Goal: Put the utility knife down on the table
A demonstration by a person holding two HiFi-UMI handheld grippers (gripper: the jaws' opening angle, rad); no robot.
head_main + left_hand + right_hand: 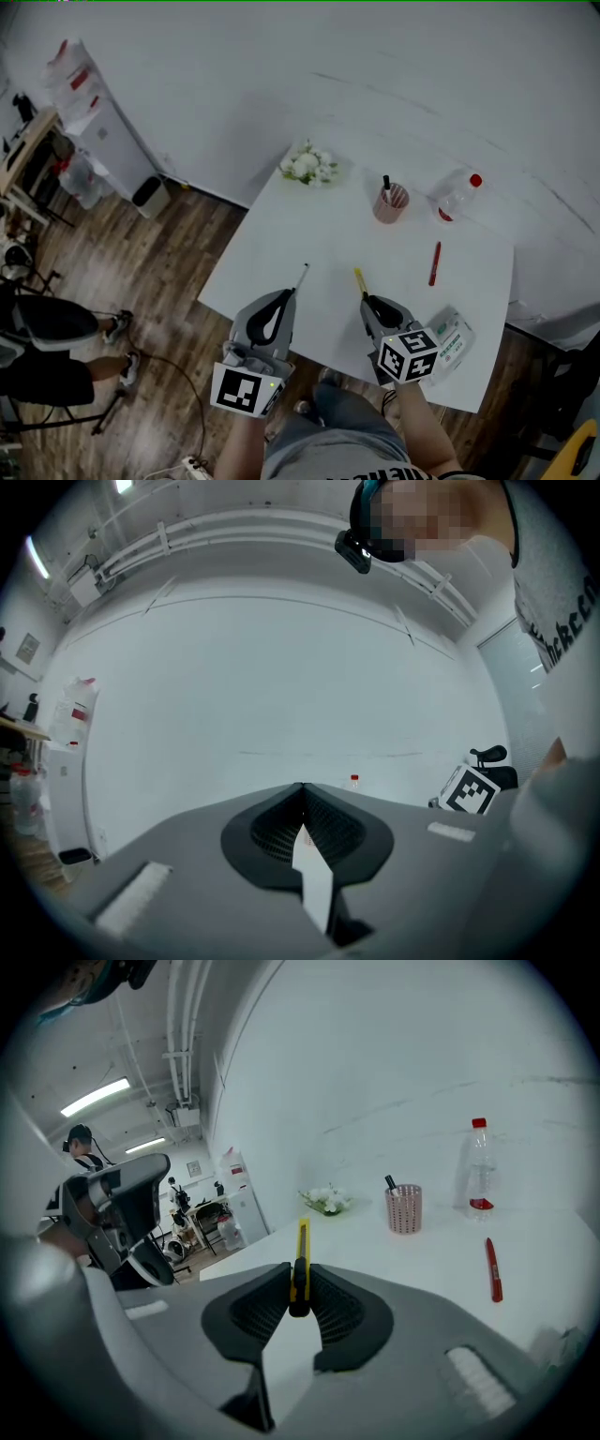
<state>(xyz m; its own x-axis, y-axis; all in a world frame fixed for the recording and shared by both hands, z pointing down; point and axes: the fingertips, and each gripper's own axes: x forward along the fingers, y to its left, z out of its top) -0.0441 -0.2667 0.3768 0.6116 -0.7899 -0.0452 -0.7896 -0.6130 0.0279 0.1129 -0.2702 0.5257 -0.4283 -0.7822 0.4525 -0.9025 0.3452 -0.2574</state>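
Jaws of the right gripper [298, 1283] are pinching the utility knife [302, 1241] over the table [422, 1251]; left gripper [302, 797] jaws are pressing together

A white wall [375, 56] backs the white table [319, 234]. Dark wood floor [159, 272] lies left, with a white cabinet [103, 131] and bin [150, 192]. Strip lights [94, 1098] glow overhead.

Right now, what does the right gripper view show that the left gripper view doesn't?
Only the right gripper view: the yellow utility knife clamped in the right gripper's jaws, plus the pink pen cup, red pen and flowers. Only the left gripper view: the left gripper's jaws shut on nothing, and the right gripper's marker cube. Both: the white table and wall.
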